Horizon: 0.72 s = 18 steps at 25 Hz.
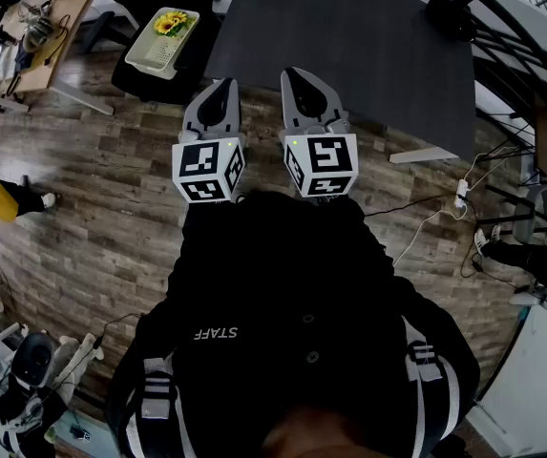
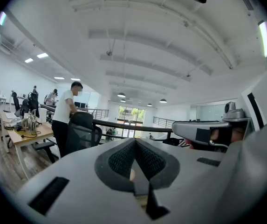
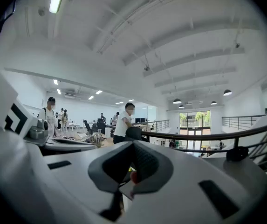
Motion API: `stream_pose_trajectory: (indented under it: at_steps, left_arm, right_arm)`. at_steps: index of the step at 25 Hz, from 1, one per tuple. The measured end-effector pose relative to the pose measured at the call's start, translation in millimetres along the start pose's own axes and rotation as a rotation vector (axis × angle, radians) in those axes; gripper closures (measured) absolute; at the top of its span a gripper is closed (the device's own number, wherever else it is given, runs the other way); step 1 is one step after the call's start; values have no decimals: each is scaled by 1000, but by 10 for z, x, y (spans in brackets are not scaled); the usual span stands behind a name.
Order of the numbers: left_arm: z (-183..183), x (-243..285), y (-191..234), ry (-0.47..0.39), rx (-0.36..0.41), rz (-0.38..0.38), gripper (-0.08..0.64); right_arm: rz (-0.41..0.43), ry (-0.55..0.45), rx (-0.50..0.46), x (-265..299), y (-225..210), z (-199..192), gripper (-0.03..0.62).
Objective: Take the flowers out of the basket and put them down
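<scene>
Standing on open wood-plank floor [image 1: 92, 227], with plenty of free room to the left and ahead-left. Facing the near edge of a dark grey counter [image 1: 349, 46], flat and matte. Right tongs [image 1: 299, 72] and left tongs [image 1: 223, 84] held side by side, close but apart, roughly level. In the head view, tips reaching that edge near the counter's left corner.

Both pairs pressed together. Left tongs [image 2: 134, 142] shut tip to tip, with nothing pinched between the black, finely textured pads set in smooth grey shells. Right tongs [image 3: 132, 146] likewise closed and empty (a reddish speck in the slot, too small to name).

Well ahead and to the left, past the counter's left edge: a pale, slotted plastic basket [image 1: 158, 51], rectangular with rounded corners, resting on something black. Inside it, toward the far end, yellow flowers [image 1: 172, 22] with green leaves, well apart from both tongs. On the right, a thin white cable [image 1: 426, 222] trailing across the planks.
</scene>
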<state>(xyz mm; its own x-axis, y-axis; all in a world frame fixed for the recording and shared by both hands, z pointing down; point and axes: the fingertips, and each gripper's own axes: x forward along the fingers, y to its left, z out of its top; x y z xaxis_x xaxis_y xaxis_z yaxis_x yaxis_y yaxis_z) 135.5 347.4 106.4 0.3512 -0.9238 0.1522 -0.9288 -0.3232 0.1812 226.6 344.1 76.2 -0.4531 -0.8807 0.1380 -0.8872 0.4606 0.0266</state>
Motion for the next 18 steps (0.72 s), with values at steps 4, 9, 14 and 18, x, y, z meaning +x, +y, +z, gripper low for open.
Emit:
stream_pose_trajectory:
  at_steps: [4, 9, 14, 18]
  left_arm:
    - [-8, -2, 56, 1, 1, 1, 560]
    - [-16, -47, 203, -4, -13, 20, 560]
    - [77, -79, 317, -15, -10, 15, 560]
    - [57, -124, 398, -8, -1, 13, 560]
  right_arm:
    - [-3, -7, 20, 32, 31, -8, 578]
    - [10, -38, 57, 63, 107, 11, 578]
    - [-1, -30, 54, 132, 201, -18, 578]
    - [-4, 5, 67, 204, 308, -105, 578]
